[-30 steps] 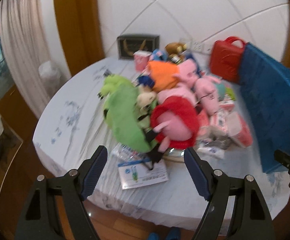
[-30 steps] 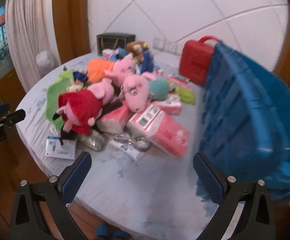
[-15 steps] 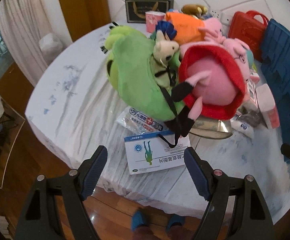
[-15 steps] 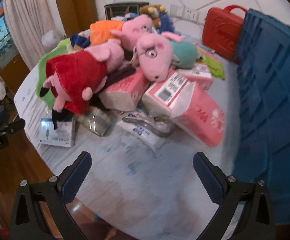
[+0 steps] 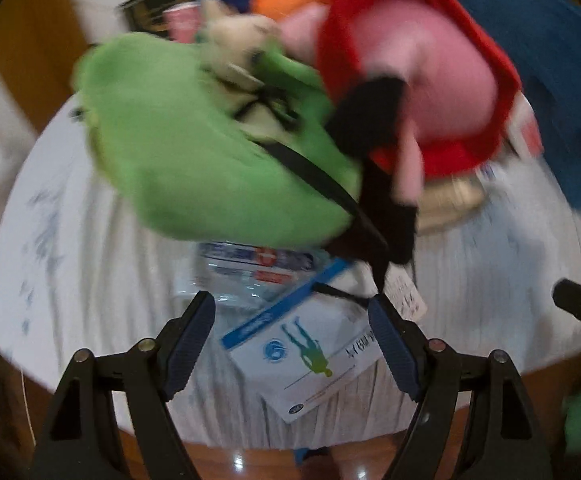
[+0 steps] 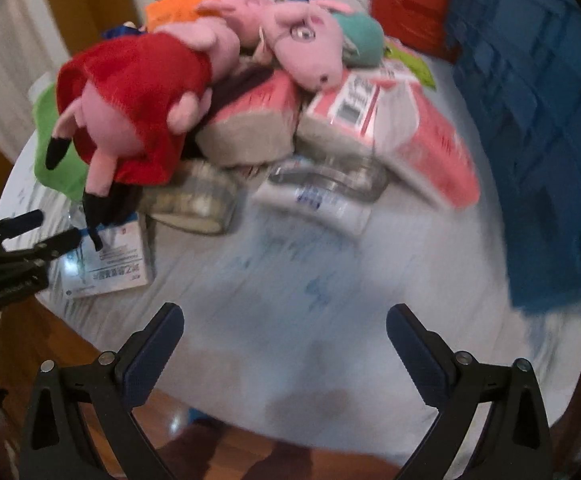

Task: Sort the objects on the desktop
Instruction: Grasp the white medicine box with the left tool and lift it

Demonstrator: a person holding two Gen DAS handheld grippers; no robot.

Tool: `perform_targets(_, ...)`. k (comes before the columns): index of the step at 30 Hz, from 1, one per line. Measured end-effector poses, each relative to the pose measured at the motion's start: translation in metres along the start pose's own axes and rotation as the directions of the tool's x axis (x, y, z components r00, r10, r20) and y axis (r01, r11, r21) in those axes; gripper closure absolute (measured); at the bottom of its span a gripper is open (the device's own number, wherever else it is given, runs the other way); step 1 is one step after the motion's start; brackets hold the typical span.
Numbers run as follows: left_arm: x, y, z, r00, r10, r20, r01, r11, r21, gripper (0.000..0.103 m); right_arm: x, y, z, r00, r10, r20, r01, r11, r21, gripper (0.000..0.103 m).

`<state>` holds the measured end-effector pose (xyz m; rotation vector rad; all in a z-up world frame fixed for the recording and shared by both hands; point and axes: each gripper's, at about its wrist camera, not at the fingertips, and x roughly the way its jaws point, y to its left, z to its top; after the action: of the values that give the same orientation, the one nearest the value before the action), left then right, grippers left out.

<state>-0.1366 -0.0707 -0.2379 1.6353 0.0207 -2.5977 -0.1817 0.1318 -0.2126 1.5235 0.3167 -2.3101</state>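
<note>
A pile of objects lies on a round white table (image 6: 290, 288). My left gripper (image 5: 290, 340) is open and empty, its fingers on either side of a white and blue medicine box (image 5: 310, 360) at the table's front edge. Behind the box lie a green plush (image 5: 194, 152) and a pink pig plush in a red dress (image 5: 422, 76). My right gripper (image 6: 284, 344) is open and empty above bare tablecloth. Beyond it lie the red-dress pig (image 6: 130, 104), pink tissue packs (image 6: 394, 128), a clear jar (image 6: 194, 204) and a white tube (image 6: 318, 200). The view is blurred.
A blue crate (image 6: 538, 128) stands along the right side of the table, with a red case (image 6: 410, 4) behind it. More pig plushes (image 6: 306, 44) and an orange plush (image 6: 178, 8) lie at the back. The left gripper (image 6: 14, 240) shows in the right wrist view. Wooden floor lies below the table edge.
Both grippers have moved in closer to the table and lower. The left gripper now straddles the medicine box. The right gripper has come nearer the jar and tissue packs. Both stay open.
</note>
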Motion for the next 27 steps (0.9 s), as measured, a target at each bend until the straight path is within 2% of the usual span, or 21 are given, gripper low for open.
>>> perform_targets(3,0.018,-0.009,-0.010,0.998,-0.028,-0.053,0.033,0.995,0.092,0.023,0.004,0.013,-0.013,1.000,-0.023,-0.011,0.023,0.998,0.053,0.000)
perform_targets(11,0.018,-0.023,-0.022,0.996,-0.084,-0.030,0.087,0.986,0.141,0.013,0.005,0.024,-0.031,0.997,-0.069,-0.041,0.074,0.988,0.136,0.000)
perform_targets(15,0.030,-0.038,-0.027,0.993,-0.081,-0.082,0.094,0.980,0.176,0.011,0.002,0.020,-0.037,0.996,-0.082,-0.044,0.089,0.983,0.160,0.000)
perform_targets(17,0.030,-0.039,-0.027,0.994,-0.095,-0.059,0.102,0.984,0.143,0.021,0.002,0.017,-0.040,0.995,-0.089,-0.045,0.095,0.983,0.157,0.000)
perform_targets(21,0.013,-0.018,-0.023,0.996,-0.090,0.010,0.090,0.995,0.030,0.024,0.000,0.008,-0.039,0.996,-0.081,-0.036,0.086,0.986,0.144,0.000)
perform_targets(25,-0.015,0.013,-0.023,0.997,-0.015,0.077,0.020,0.998,-0.060,0.028,0.001,0.004,-0.029,0.998,-0.065,-0.023,0.067,0.992,0.108,0.000)
perform_targets(27,-0.021,0.032,-0.024,0.996,0.026,0.081,-0.017,0.994,-0.107,0.030,0.005,0.007,-0.021,0.999,-0.044,-0.022,0.045,0.995,0.086,0.000)
